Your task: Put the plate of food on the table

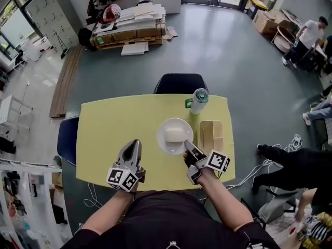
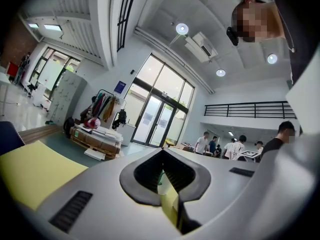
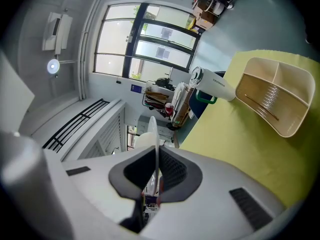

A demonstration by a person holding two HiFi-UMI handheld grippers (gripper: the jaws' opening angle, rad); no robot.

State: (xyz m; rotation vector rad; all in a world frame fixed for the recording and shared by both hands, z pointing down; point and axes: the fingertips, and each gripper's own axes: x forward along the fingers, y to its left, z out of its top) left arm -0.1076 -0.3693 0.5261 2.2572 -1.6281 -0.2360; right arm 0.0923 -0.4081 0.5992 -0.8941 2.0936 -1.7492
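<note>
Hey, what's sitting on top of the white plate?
One pale block of food sits on the plate. The right tongs clamp its near rim, hiding that edge.

The plate [image 1: 163, 141] was round, white and shallow, lying level right of centre on the yellow-green table [image 1: 114, 134], toward its near edge. A pale, cream-coloured block of food [image 1: 174, 135] sat in its middle. The plate's near right rim was pinched between the closed jaws of the right gripper [image 1: 188, 148].
</note>
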